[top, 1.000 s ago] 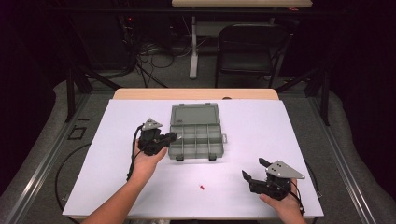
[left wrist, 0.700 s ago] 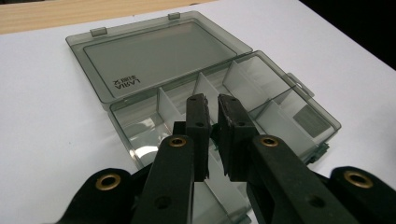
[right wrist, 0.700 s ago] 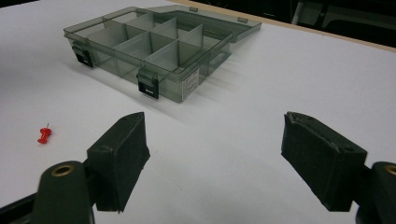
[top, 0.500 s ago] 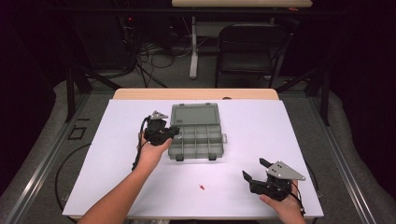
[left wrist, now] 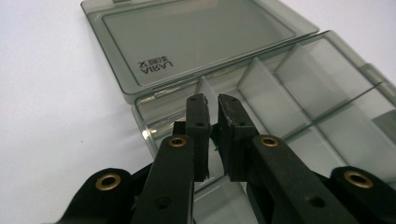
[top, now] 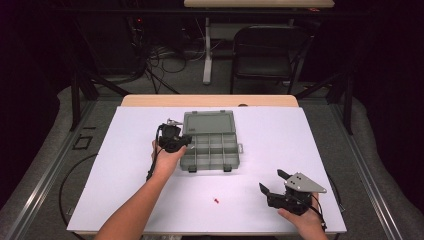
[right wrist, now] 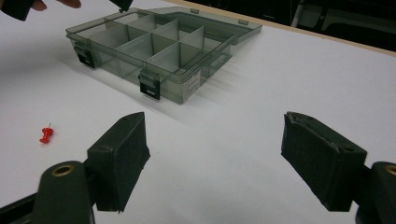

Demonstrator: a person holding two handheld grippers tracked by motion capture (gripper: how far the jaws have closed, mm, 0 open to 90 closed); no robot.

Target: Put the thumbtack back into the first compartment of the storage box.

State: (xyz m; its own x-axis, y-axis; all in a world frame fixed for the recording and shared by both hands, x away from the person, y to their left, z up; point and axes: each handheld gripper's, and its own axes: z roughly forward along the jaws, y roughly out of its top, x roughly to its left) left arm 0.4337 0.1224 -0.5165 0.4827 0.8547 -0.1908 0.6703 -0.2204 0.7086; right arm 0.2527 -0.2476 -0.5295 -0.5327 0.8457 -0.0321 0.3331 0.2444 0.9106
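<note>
Smoky plastic organizer box (top: 212,145): left gripper (left wrist: 212,122) fingers narrow above corner; right gripper (right wrist: 215,154) fingers wide.

place: lab | signs: black curtains (top: 30,60), floor cables (top: 160,55), white-covered table (top: 300,135), folding chair (top: 267,52)

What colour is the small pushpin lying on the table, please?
Red; the pushpin shows best in the right gripper view.

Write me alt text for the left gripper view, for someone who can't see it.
The left gripper, its two black jaws nearly together, points over the near corner of an open smoky-grey clear plastic organiser box with empty divided compartments. The box's lid lies flat open behind it on the white table. Whether something tiny sits between the jaws is too small to tell.
</note>
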